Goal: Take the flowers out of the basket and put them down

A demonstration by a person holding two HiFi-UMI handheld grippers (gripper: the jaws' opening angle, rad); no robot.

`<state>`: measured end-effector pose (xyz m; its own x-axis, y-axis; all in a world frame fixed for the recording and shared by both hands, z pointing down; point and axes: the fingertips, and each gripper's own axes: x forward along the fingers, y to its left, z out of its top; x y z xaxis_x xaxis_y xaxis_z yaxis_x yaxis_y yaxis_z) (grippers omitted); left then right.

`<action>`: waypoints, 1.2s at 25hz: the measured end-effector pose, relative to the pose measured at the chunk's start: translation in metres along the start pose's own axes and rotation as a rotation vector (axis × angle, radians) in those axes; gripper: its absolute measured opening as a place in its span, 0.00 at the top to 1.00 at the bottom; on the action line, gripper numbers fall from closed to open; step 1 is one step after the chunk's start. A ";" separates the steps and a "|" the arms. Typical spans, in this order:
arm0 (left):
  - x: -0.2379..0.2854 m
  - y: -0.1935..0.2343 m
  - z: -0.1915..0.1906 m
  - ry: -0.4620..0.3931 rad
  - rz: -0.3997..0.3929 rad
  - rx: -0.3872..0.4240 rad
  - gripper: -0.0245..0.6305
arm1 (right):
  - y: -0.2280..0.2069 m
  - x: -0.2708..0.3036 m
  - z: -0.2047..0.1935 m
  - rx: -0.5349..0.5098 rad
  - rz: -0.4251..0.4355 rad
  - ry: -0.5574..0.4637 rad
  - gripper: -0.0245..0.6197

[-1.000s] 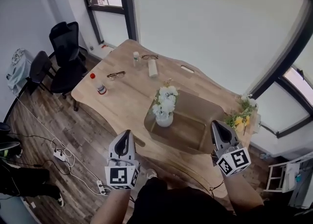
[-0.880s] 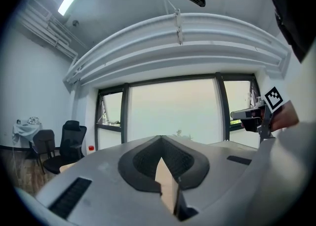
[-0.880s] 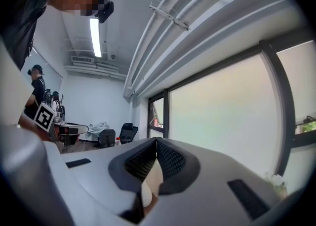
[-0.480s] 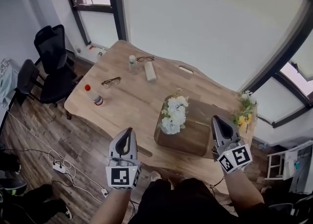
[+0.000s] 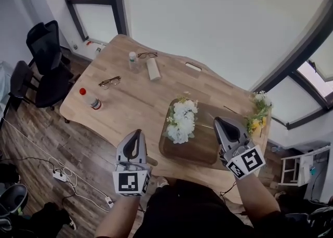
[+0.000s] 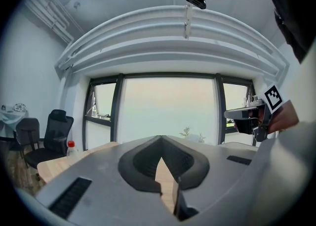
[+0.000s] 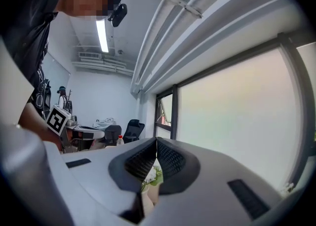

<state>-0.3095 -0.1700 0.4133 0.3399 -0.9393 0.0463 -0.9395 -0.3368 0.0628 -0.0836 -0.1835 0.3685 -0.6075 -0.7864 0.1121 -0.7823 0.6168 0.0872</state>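
Head view: approach step, I judge | left gripper (image 5: 136, 137) and right gripper (image 5: 222, 123) hover closed, empty, short of white flowers (image 5: 180, 121) in brown basket (image 5: 191, 152) | next probably: open, reach flowers.

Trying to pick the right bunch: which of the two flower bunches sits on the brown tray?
The white bunch, at the left end of the brown tray. The other bunch, with yellow blooms, stands off it by the right edge of the table.

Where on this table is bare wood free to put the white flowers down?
Free: the table between the basket and the nearer glasses; also behind the basket, toward the far edge. Crowded: the far corner with small bottle and white case.
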 end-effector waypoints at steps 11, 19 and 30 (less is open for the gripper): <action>0.016 -0.009 0.002 0.033 0.040 0.044 0.96 | -0.011 0.021 -0.061 0.059 0.120 0.027 0.93; 0.024 -0.014 0.007 0.043 0.062 0.030 0.96 | -0.014 0.043 -0.106 0.111 0.180 0.108 0.92; 0.021 0.002 0.000 0.070 0.118 0.020 0.96 | 0.019 0.061 -0.171 0.026 0.380 0.272 0.86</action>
<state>-0.3039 -0.1904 0.4146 0.2286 -0.9659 0.1215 -0.9735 -0.2263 0.0333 -0.1124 -0.2138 0.5468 -0.7963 -0.4648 0.3872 -0.5165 0.8556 -0.0351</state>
